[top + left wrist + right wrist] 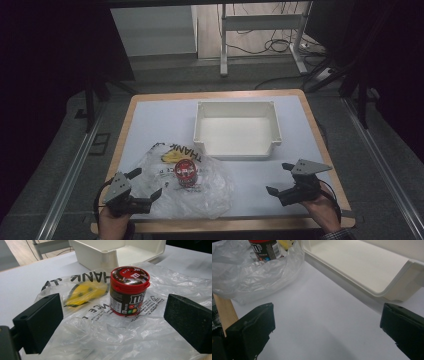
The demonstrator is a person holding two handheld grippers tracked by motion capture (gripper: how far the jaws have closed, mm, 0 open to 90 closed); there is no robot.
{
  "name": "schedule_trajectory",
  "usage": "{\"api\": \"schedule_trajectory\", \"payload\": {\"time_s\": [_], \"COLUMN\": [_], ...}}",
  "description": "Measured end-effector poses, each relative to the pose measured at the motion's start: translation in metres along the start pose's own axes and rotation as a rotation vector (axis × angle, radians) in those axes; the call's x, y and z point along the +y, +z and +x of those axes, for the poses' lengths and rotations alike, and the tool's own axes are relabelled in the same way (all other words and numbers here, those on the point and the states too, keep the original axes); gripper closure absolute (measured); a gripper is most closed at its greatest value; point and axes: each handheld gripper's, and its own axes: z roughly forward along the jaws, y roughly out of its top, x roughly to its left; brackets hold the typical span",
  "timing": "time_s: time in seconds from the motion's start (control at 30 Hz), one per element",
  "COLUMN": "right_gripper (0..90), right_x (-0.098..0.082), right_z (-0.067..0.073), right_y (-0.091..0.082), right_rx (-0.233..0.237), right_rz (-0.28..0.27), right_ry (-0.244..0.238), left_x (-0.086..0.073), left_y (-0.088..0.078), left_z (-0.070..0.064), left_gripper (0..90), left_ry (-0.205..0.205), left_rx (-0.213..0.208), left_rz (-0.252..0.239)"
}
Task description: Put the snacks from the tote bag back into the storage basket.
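Observation:
A small brown candy tub with a red lid (185, 173) (128, 291) (265, 249) stands upright on a flat clear plastic bag (200, 190) (105, 335) (249, 272) printed with black letters and a yellow smiley. My left gripper (147, 184) (113, 322) is open at the bag's near left corner, the tub a short way beyond its jaws. My right gripper (279, 177) (327, 327) is open over bare table at the front right, nothing between its jaws. A white rectangular bin (272, 120) (100, 255) (392, 287) sits empty behind the bag.
The white-topped table (155, 120) has a wooden rim. Beyond its far edge are a metal desk frame (225, 45) and loose cables (280, 45) on the floor. Metal rails (70, 170) run along both sides of the table.

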Motion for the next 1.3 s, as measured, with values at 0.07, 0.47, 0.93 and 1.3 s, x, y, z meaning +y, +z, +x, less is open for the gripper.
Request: {"api": "schedule_trajectory", "payload": {"time_s": [0.07, 0.47, 0.93, 1.3], "right_gripper": [0.0, 0.0, 0.0, 0.0], "right_x": [0.001, 0.008, 0.012, 0.016], "right_z": [0.001, 0.007, 0.007, 0.008], "right_y": [0.0, 0.001, 0.004, 0.01], "right_rx": [-0.003, -0.007, 0.023, 0.045], "right_rz": [-0.005, -0.026, -0.068, -0.085], "right_ry": [-0.004, -0.027, -0.03, -0.045], "left_x": [0.0, 0.0, 0.0, 0.0], "left_y": [0.0, 0.0, 0.001, 0.002], "left_z": [0.0, -0.001, -0.002, -0.003], "left_gripper": [2.1, 2.2, 2.1, 2.1], "left_ry": [0.0, 0.007, 0.012, 0.014], "left_rx": [0.0, 0.003, 0.003, 0.004], "left_rz": [-0.001, -0.001, 0.002, 0.005]}}
